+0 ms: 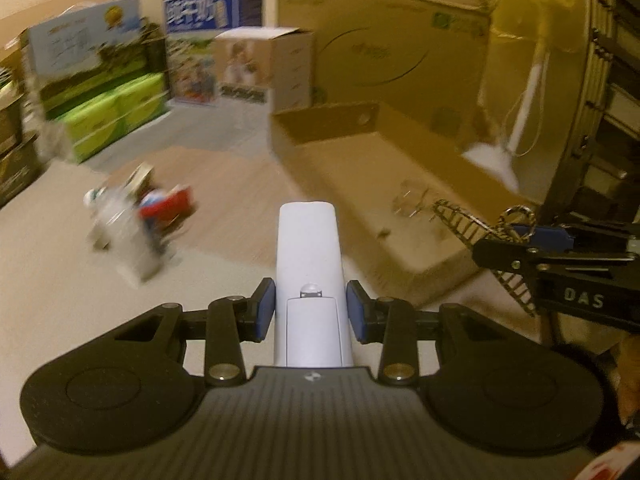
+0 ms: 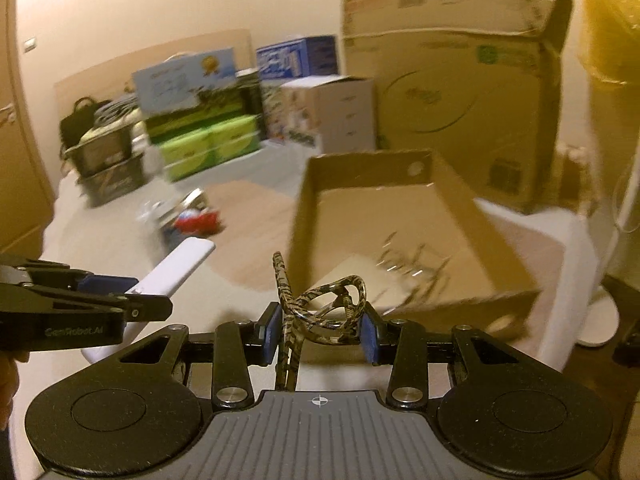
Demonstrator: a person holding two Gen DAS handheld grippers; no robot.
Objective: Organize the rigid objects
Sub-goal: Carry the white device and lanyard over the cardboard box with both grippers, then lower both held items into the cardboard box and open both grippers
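A spare room in a home doubles as storage: a tall cardboard carton [image 2: 452,92] and printed product boxes [image 2: 192,80] stand stacked along a plain cream wall [image 2: 140,4], a black bag [image 2: 82,120] sits atop bins, and a shallow cardboard tray [image 2: 360,168] lies nearby.

Left gripper [image 1: 310,306] holds a remote control [image 1: 309,256] lengthwise between its pads, and right gripper [image 2: 320,330] clamps a pair of glasses [image 2: 320,304]; left gripper sits to the left of the right one. Open cardboard tray [image 2: 360,168] is on the floor ahead-right with a wire-like item [image 2: 412,266] inside; pile of small objects [image 2: 188,216] is left of the tray. Behind the tray stands a large cardboard box [image 2: 448,92], with smaller boxes [image 2: 332,112] to its left along the wall.
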